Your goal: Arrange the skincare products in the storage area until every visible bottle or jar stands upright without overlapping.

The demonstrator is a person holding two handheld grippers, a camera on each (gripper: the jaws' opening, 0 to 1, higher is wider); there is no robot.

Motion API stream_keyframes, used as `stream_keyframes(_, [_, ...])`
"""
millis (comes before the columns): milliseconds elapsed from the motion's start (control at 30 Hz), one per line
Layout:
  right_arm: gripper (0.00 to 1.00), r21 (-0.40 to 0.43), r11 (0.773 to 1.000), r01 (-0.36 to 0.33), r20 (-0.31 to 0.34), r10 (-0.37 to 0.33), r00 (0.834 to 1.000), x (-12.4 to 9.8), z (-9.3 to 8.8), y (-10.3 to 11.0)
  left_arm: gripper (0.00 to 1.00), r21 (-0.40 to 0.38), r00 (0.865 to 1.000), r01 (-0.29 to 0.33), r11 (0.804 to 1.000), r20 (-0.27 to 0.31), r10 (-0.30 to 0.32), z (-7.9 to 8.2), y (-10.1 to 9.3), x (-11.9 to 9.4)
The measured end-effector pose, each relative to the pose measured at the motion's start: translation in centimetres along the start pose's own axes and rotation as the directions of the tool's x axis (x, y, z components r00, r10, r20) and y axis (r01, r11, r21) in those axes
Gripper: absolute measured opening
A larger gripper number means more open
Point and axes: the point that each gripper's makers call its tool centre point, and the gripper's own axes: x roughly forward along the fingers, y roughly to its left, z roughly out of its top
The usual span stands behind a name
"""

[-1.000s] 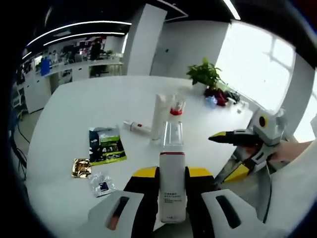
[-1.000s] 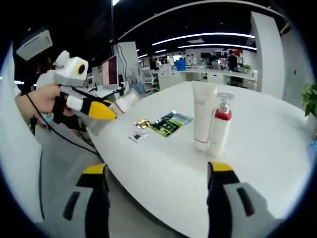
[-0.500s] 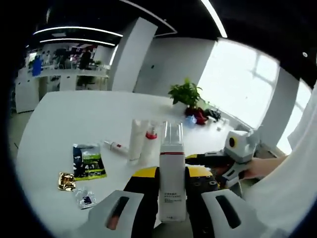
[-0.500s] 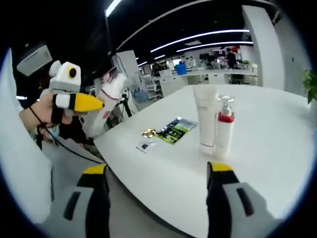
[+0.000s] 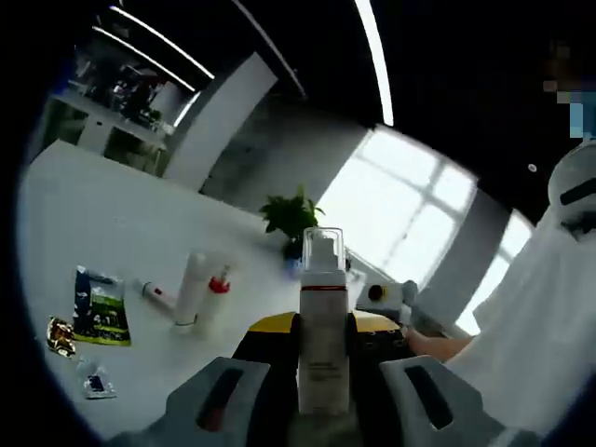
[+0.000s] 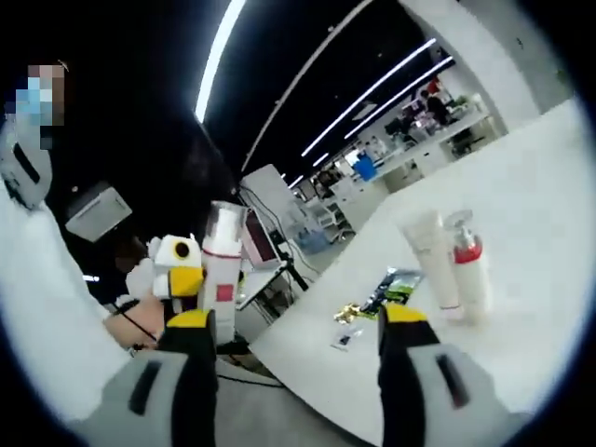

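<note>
White table (image 5: 140,233) bearing 2 upright containers, tube (image 5: 191,290) and red-collared pump bottle (image 5: 213,296); left gripper (image 5: 321,358) clamps a white bottle (image 5: 322,326) aloft, right gripper (image 6: 293,321) jaws spread wide.

Left gripper (image 5: 323,346) raised, jaws clamped on a pump bottle (image 5: 322,326) held upright. Right gripper (image 6: 296,337) level alongside, jaws spread wide, gripping nothing.
</note>
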Motion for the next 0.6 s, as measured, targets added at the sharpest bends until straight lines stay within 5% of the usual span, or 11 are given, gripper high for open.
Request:
stream_keyframes(200, [0.58, 0.105, 0.982, -0.160, 0.134, 0.145, 0.980, 0.2, 2.5, 2.7, 0.17, -0.081, 0.993, 0.100, 0.992, 0.071, -0.094, 1.1, -1.2, -0.2])
stream_keyframes(600, [0.54, 0.128, 0.958, -0.257, 0.167, 0.234, 0.958, 1.3, 4.4, 4.5, 0.17, -0.121, 0.987, 0.157, 0.980, 0.035, -0.154, -0.2, -1.9, 0.3])
